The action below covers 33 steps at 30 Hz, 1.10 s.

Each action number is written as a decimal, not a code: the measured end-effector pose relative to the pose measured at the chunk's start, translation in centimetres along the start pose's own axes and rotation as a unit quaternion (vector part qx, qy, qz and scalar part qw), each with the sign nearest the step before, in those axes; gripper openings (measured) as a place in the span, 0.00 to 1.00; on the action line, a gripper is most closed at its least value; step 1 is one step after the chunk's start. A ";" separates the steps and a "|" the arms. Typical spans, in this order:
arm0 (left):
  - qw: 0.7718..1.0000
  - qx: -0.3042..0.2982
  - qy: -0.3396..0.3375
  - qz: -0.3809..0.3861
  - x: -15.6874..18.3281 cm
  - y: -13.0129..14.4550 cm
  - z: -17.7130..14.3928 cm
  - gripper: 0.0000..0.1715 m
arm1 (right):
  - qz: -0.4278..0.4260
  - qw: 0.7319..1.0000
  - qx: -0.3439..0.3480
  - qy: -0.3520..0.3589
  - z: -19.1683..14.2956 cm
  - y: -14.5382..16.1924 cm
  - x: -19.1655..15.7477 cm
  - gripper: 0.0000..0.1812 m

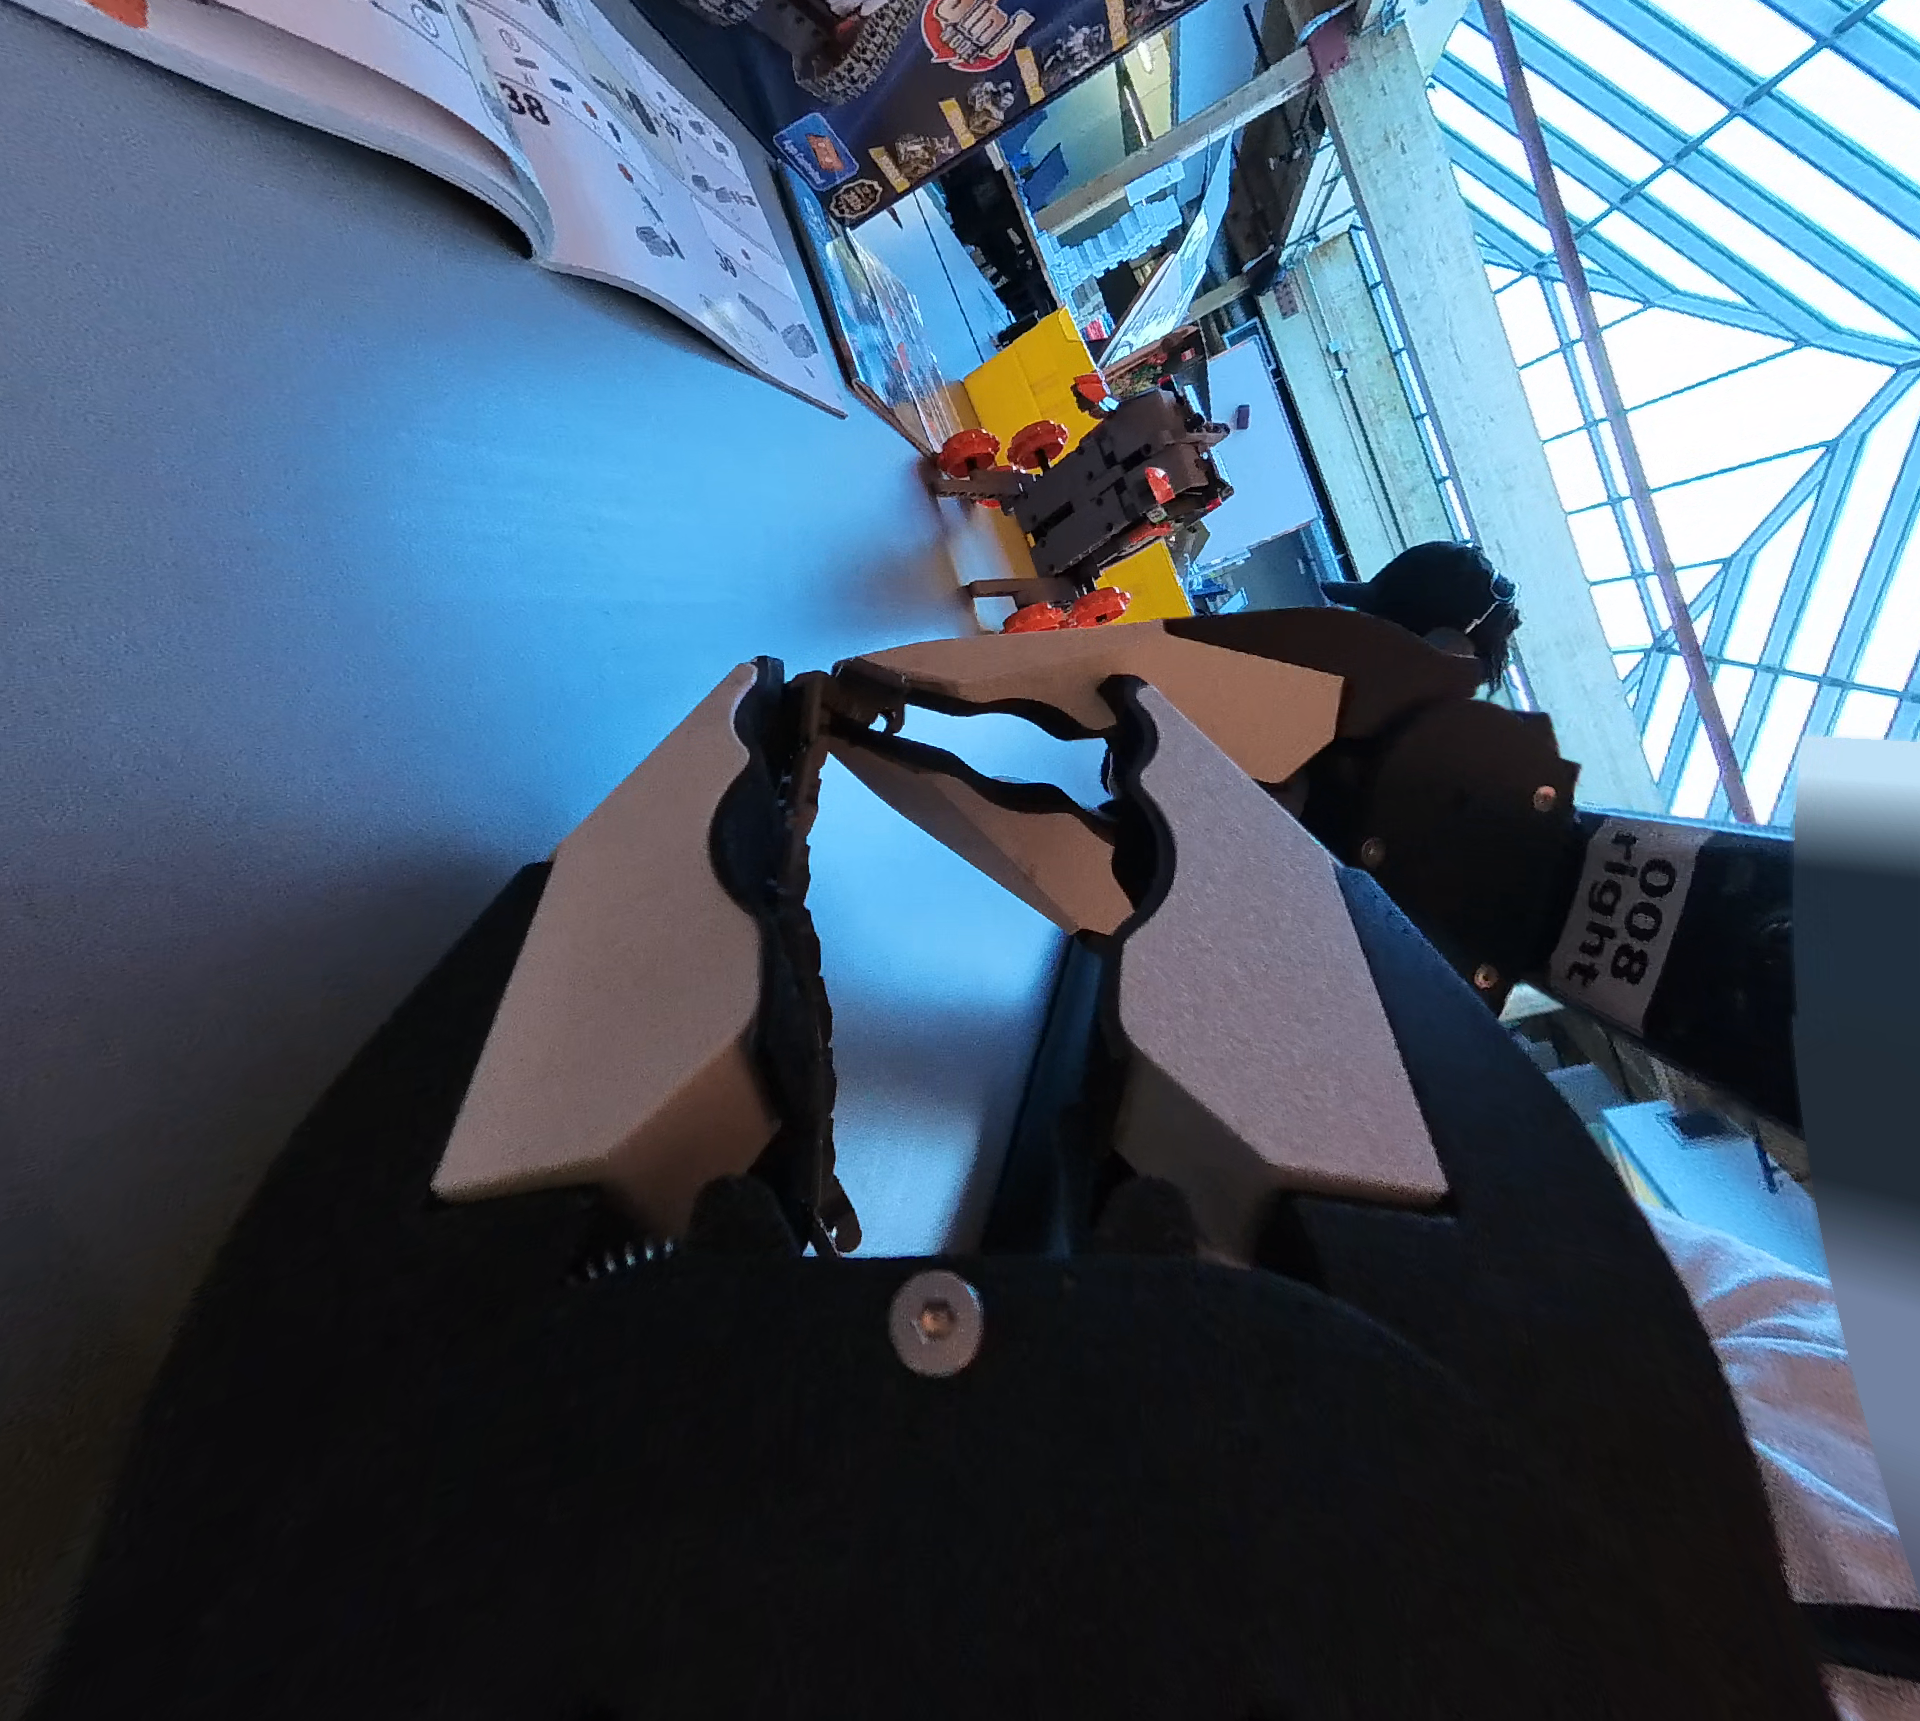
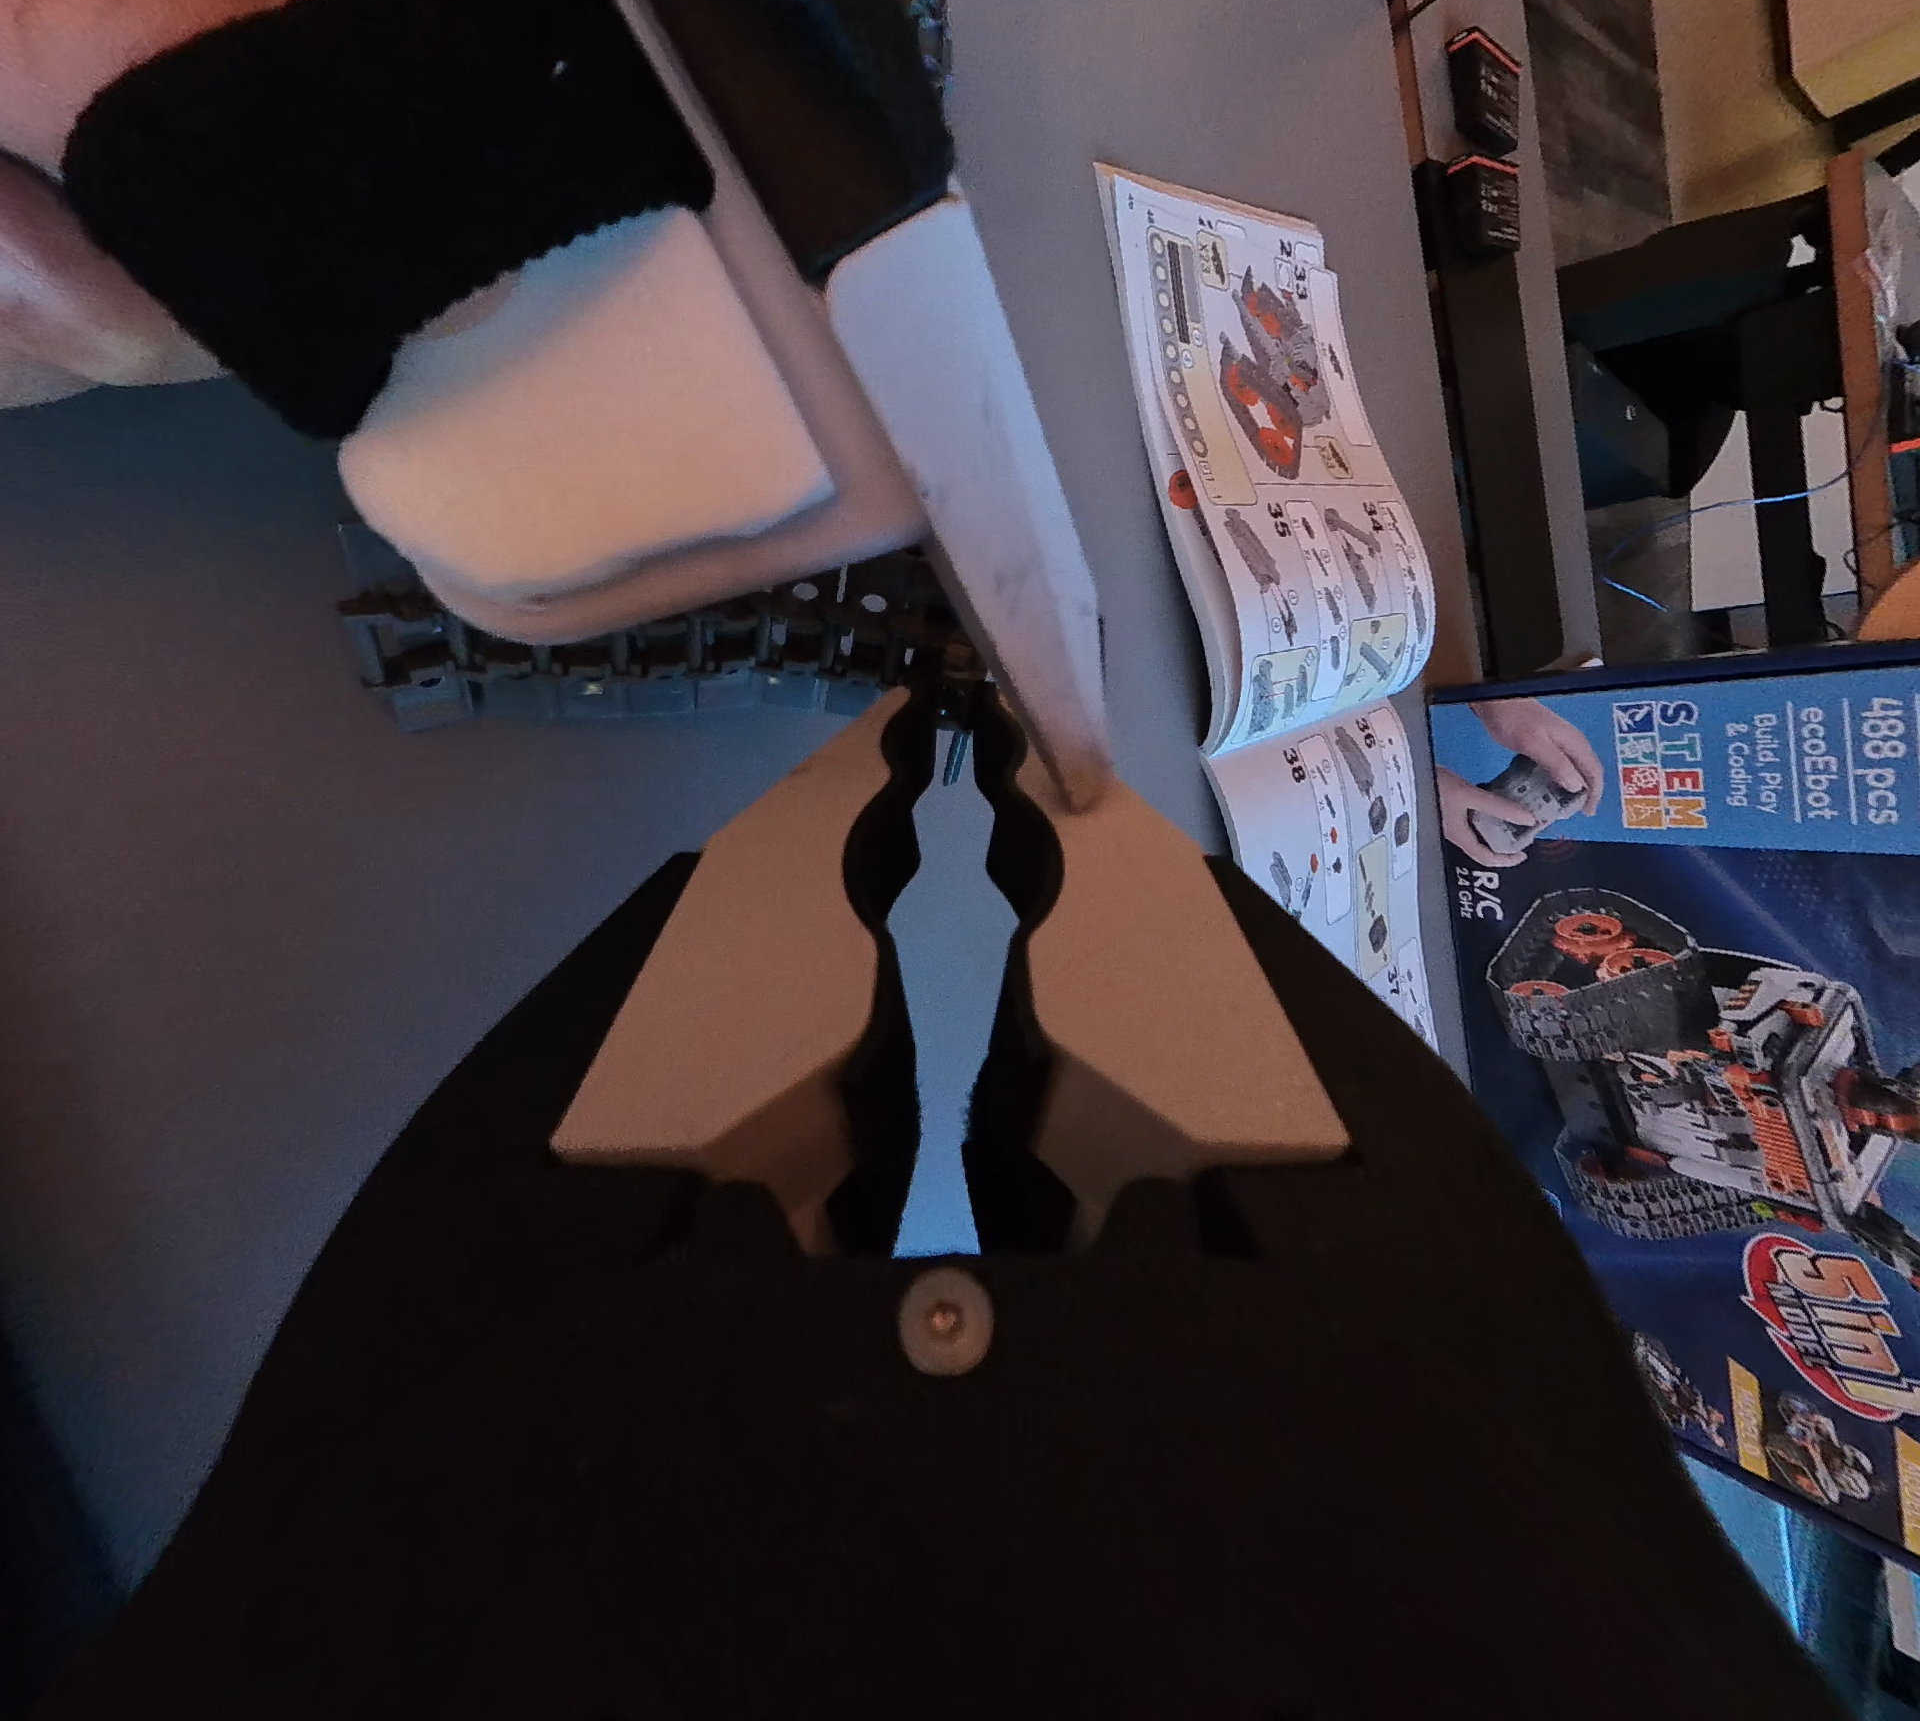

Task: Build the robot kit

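While both cameras are rolled sideways, each looks along its own gripper toward a grey table (image 2: 260, 840) strewn with building-toy parts. The left gripper (image 1: 940, 684) has its two fingers spread apart; a dark chain of toy tread links (image 1: 800, 965) runs along the inner face of one finger, though whether it is actually clamped cannot be told. The right gripper (image 1: 862, 700) reaches in from the side, its fingertips nearly together on the far end of that chain, pinching a small dark link there. In the right wrist view the right gripper (image 2: 948, 721) shows only a narrow gap between its wavy black pads, with a small dark piece at the tips, touching the end of the grey and brown tread strip (image 2: 644, 653) that lies across the table. The pale finger of the left gripper (image 2: 977, 466) and a person's hand with a black wristband (image 2: 353, 165) cross in front and hide much of the strip. Nearby lie an open instruction booklet (image 2: 1299, 445) and the blue kit box (image 2: 1683, 996). Farther off, a partly built vehicle with orange wheels (image 1: 1101, 487) stands beside a yellow box (image 1: 1029, 372).
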<state>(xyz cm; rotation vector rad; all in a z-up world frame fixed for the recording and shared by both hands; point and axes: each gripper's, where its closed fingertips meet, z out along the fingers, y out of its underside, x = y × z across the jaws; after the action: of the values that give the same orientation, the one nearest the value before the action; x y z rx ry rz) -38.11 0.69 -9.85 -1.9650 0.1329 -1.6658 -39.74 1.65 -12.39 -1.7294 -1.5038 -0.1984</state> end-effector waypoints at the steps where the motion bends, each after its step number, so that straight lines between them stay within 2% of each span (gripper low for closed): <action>1: 1.000 -0.001 0.000 0.000 0.0 0.1 0.0 0.37 | 0.001 1.000 0.000 -0.003 0.0 0.0 0.0 0.03; 9: 1.000 -0.008 -0.005 0.005 -0.1 0.3 0.1 0.40 | -0.006 1.000 0.000 -0.013 0.3 0.2 -0.2 0.03; 13: 0.998 -0.024 0.009 -0.051 -0.7 0.6 0.1 0.36 | 0.056 0.994 0.031 -0.086 0.2 0.7 -1.0 0.03; 17: 0.998 -0.052 0.012 -0.033 -0.4 1.4 0.3 0.27 | 0.146 0.969 0.062 -0.188 -1.0 1.0 -1.1 0.03; 22: 0.993 -0.104 0.004 -0.052 -1.1 3.0 0.7 0.20 | 0.207 0.928 0.047 -0.306 -1.4 2.0 -2.4 0.03; 27: 0.992 -0.119 0.007 -0.033 -0.9 3.4 0.8 0.16 | 0.259 0.893 0.059 -0.363 -2.1 2.1 -2.4 0.03; 33: 0.990 -0.120 0.032 -0.060 -0.4 3.3 0.6 0.15 | 0.281 0.881 0.075 -0.372 -2.5 2.0 -2.3 0.03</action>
<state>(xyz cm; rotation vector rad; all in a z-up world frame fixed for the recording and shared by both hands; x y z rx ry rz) -36.72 -1.69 -11.81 -2.1312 0.2536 -1.8668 -37.67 -1.62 -13.01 -2.1426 -1.3628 0.9607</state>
